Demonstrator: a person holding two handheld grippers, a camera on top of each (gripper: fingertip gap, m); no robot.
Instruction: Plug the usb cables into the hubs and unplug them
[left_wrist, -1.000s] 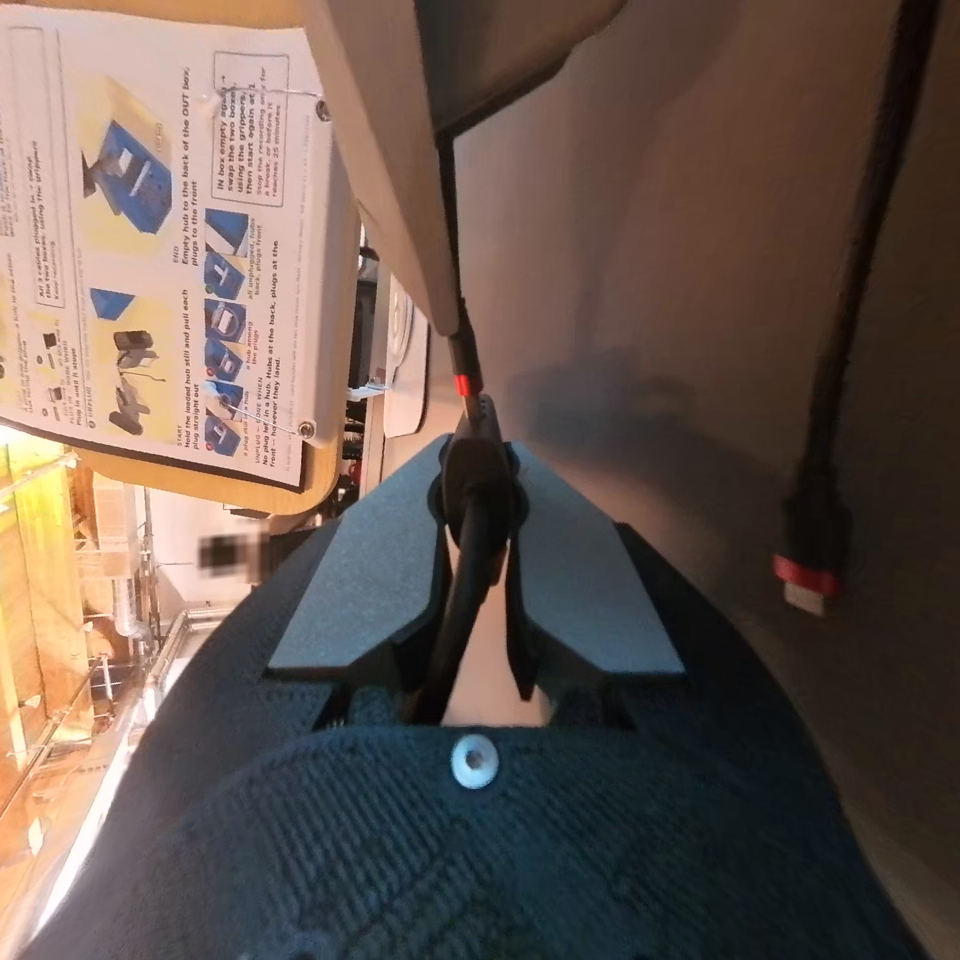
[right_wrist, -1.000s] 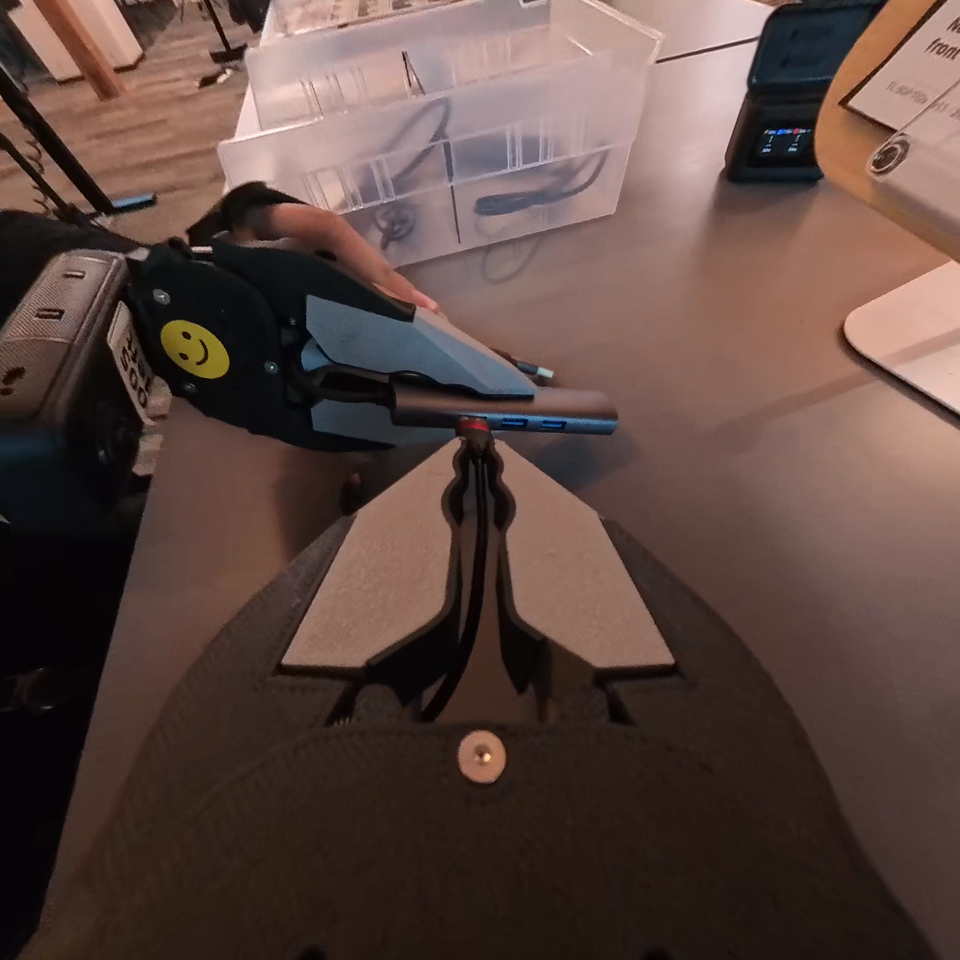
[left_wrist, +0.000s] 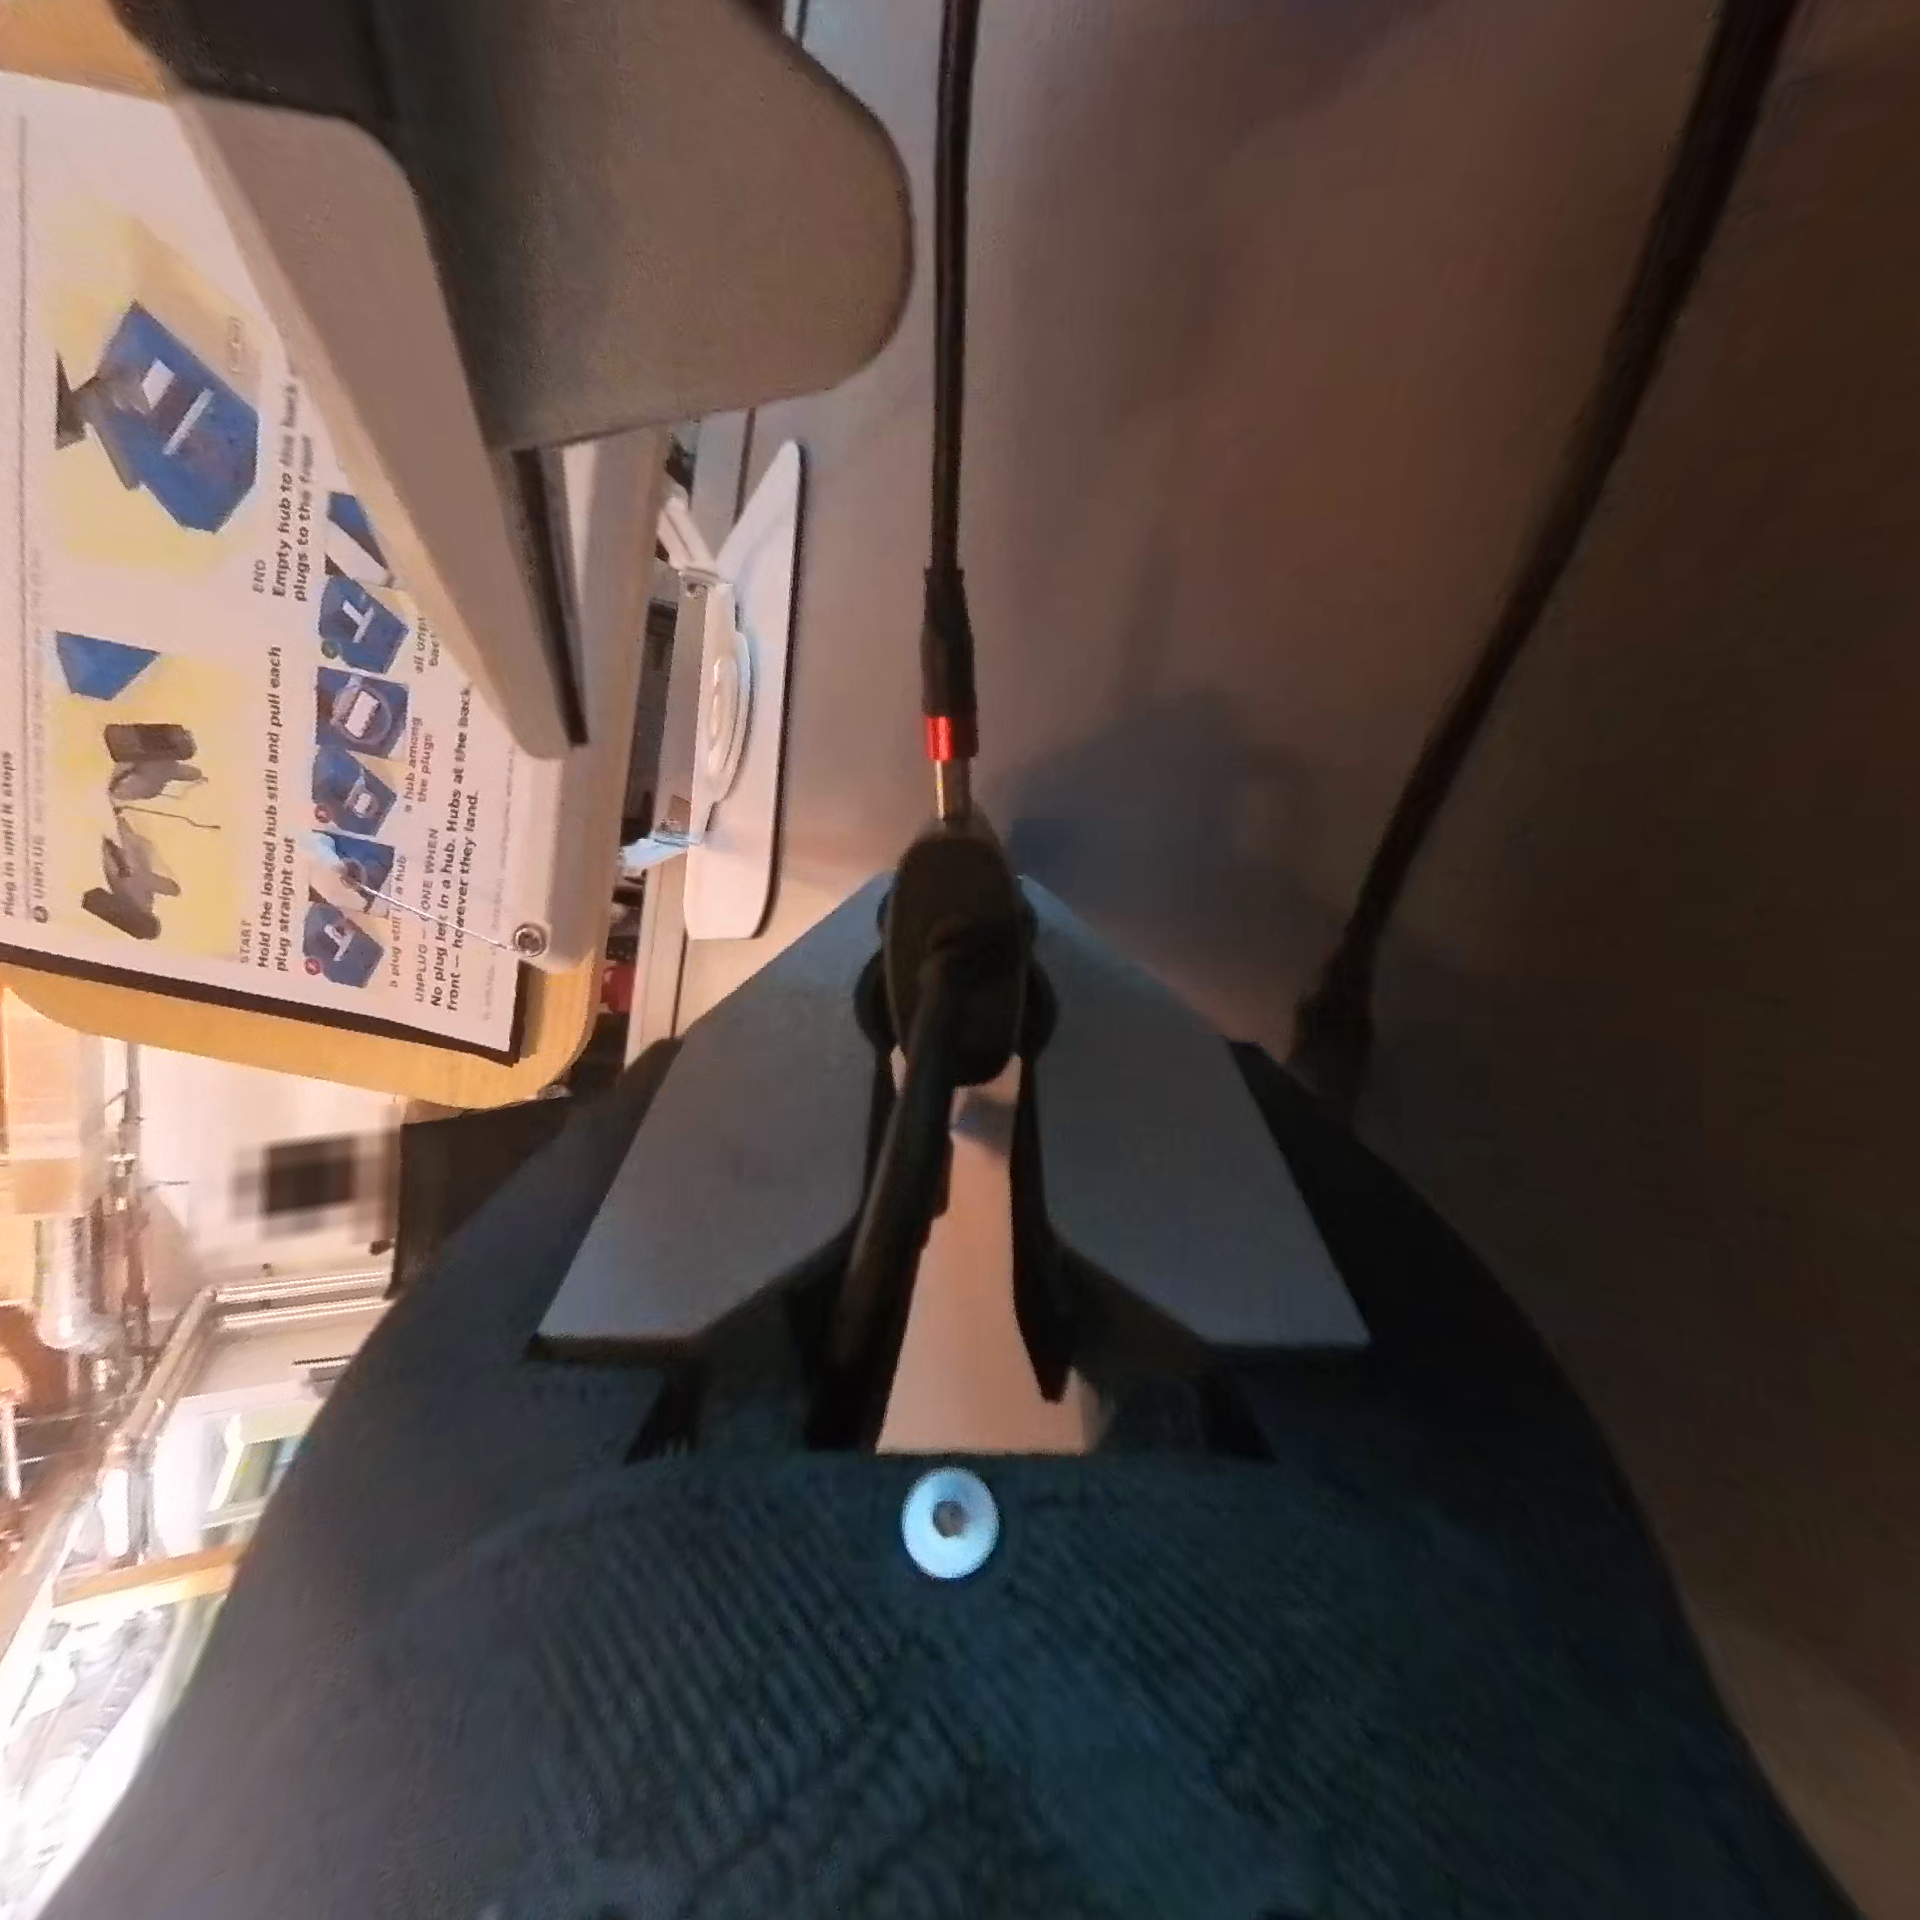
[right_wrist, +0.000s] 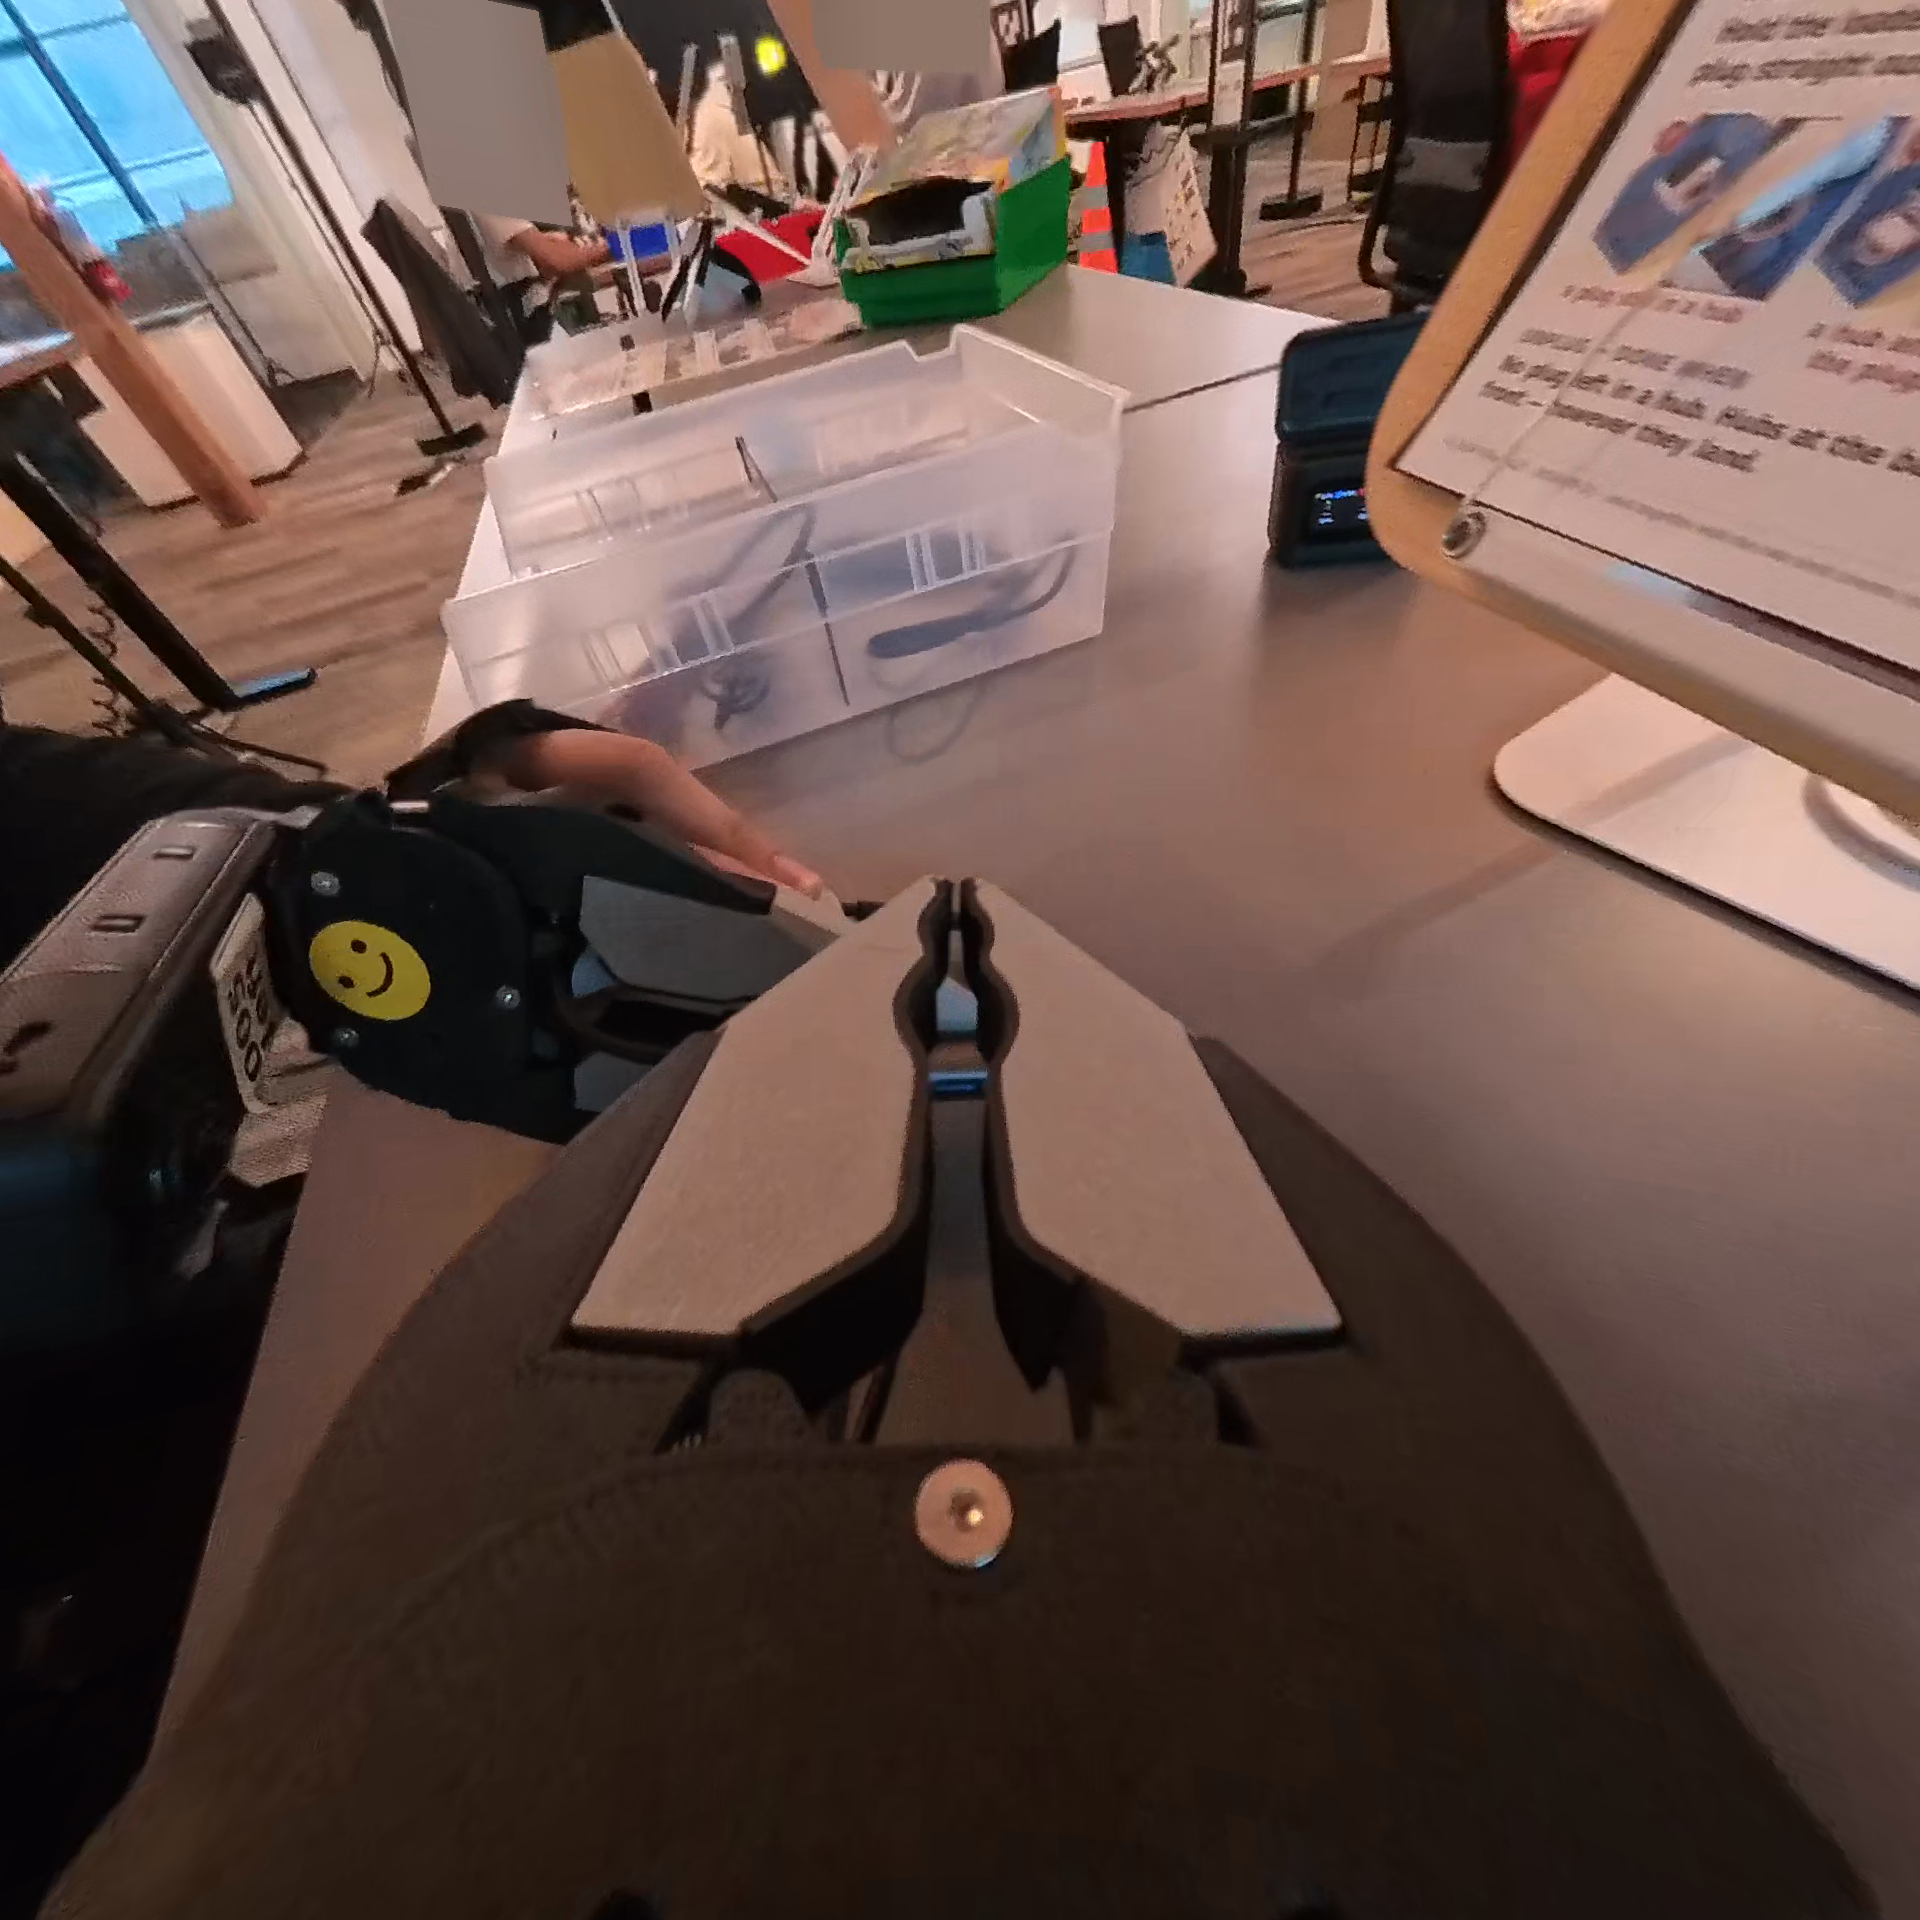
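Observation:
In the left wrist view my left gripper (left_wrist: 956, 883) is shut on the dark USB hub (left_wrist: 961, 966), seen end-on, with the hub's own cable running back between the fingers. A black plug with a red band (left_wrist: 951, 727) sits at the hub, and its cable runs straight up out of frame. A grey finger of the right gripper (left_wrist: 623, 260) shows at the upper left. In the right wrist view my right gripper (right_wrist: 951, 894) is shut above the hub. Only a blue port (right_wrist: 956, 1083) shows through the gap, and I see no cable between the fingers.
A second black cable (left_wrist: 1538, 540) lies on the grey table. A clear plastic bin (right_wrist: 790, 582) holding cables stands at the back. An instruction sheet on a wooden board (right_wrist: 1714, 312) on a white base (right_wrist: 1714, 790) stands on the right, next to a small black device (right_wrist: 1335, 457). A hand (right_wrist: 665, 790) holds the left gripper. Left tips to right tips: about 7 cm.
The right gripper has lifted and tilted up from the hub, and the cable no longer shows between its fingers. The red-banded plug stays at the hub. The left gripper still holds the hub.

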